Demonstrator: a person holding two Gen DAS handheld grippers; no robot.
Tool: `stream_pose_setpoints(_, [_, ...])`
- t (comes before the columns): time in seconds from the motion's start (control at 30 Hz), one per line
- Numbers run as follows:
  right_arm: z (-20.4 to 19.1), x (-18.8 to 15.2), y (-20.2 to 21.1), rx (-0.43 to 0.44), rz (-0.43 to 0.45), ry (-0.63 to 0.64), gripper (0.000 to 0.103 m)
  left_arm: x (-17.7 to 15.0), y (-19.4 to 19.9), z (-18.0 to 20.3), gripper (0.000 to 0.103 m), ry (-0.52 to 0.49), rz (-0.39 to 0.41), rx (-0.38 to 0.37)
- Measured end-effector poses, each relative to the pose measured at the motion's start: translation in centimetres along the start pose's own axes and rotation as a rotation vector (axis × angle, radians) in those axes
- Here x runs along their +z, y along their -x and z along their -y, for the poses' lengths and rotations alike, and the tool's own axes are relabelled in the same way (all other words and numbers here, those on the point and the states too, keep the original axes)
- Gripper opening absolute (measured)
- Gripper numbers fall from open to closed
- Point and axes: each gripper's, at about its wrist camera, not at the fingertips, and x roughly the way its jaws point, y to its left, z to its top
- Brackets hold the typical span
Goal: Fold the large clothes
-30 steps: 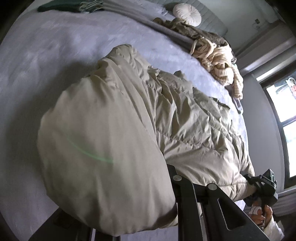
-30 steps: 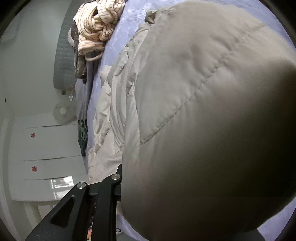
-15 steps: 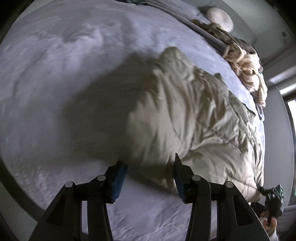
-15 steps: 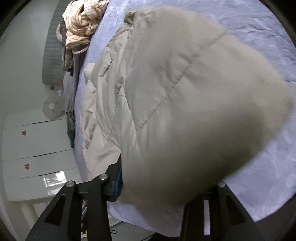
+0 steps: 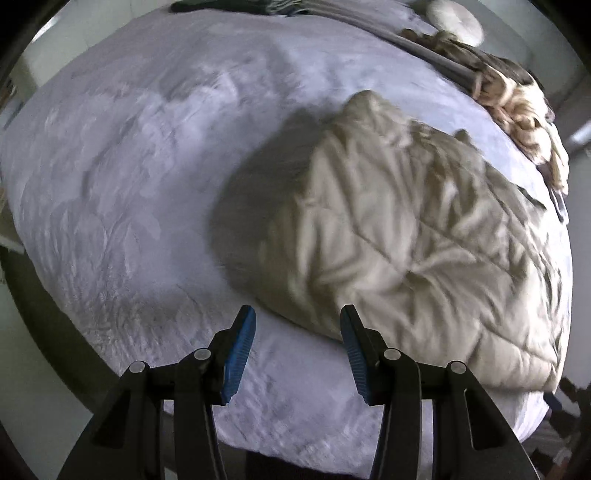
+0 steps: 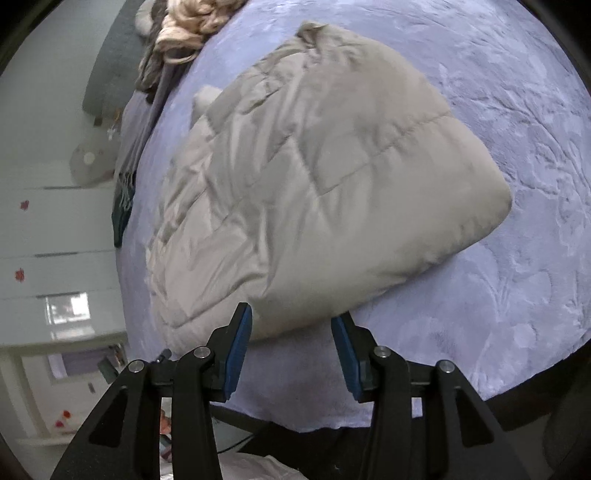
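A beige quilted puffer jacket (image 5: pixel 413 236) lies folded over on a lilac bedspread (image 5: pixel 140 177). It also shows in the right wrist view (image 6: pixel 314 192). My left gripper (image 5: pixel 295 350) is open and empty, just short of the jacket's near edge, over the bedspread. My right gripper (image 6: pixel 291 350) is open and empty, its blue pads either side of the jacket's near fold without holding it. The bedspread shows in the right wrist view too (image 6: pixel 517 280).
A heap of cream striped and dark clothes (image 5: pixel 517 103) lies at the bed's far side, also in the right wrist view (image 6: pixel 184 33). A round white cushion (image 5: pixel 458 18) sits beyond it. White cupboards (image 6: pixel 55 266) stand off the bed's left.
Both grippers have opened and let go of the jacket, left first, then right. The jacket has dropped onto the bed and both grippers have drawn back from it.
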Motion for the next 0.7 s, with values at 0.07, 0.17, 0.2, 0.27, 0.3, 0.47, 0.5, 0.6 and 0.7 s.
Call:
stream_pose_setpoints(0.07, [-0.6,-0.3,0.0,-0.001,-0.008,0.017,0.051,-0.6,0.9,0.6,0.050,-0.012,-0.002,0.002])
stream_pose_setpoints(0.17, [-1.6,-0.7,-0.1,0.005,-0.025,0.048,0.052,-1.4,2.2,1.8,0.050,-0.032,-0.005,-0.007])
stream_pose_setpoints(0.2, [-2.2,-0.8,-0.2,0.003,-0.029,0.065,0.053,-1.5,2.6,2.1,0.050,-0.046,-0.004,-0.004])
stream_pose_setpoints(0.27, [-3.2,-1.0,-0.4,-0.001,-0.032,0.091,0.058,-1.6,3.0,3.0,0.050,-0.058,-0.003,0.002])
stream_pose_setpoints(0.3, [-3.8,-1.1,-0.5,-0.003,-0.027,0.105,0.058,-1.5,3.0,3.2,0.050,-0.072,-0.007,0.003])
stream_pose_setpoints(0.47, [-5.6,-1.3,-1.5,-0.001,-0.001,0.121,0.066,0.0,2.4,3.7,0.050,-0.124,-0.036,0.006])
stream_pose_setpoints(0.5, [-6.0,-1.3,-1.8,-0.001,0.002,0.118,0.066,0.4,2.4,3.7,0.050,-0.140,-0.042,0.006])
stream_pose_setpoints(0.6, [-7.6,-1.5,-3.4,0.002,0.006,0.103,0.068,1.6,2.3,3.5,0.051,-0.194,-0.049,0.004])
stream_pose_setpoints(0.7, [-9.5,-1.9,-4.8,-0.014,0.002,0.118,0.072,3.0,2.6,3.3,0.099,-0.239,-0.021,0.023])
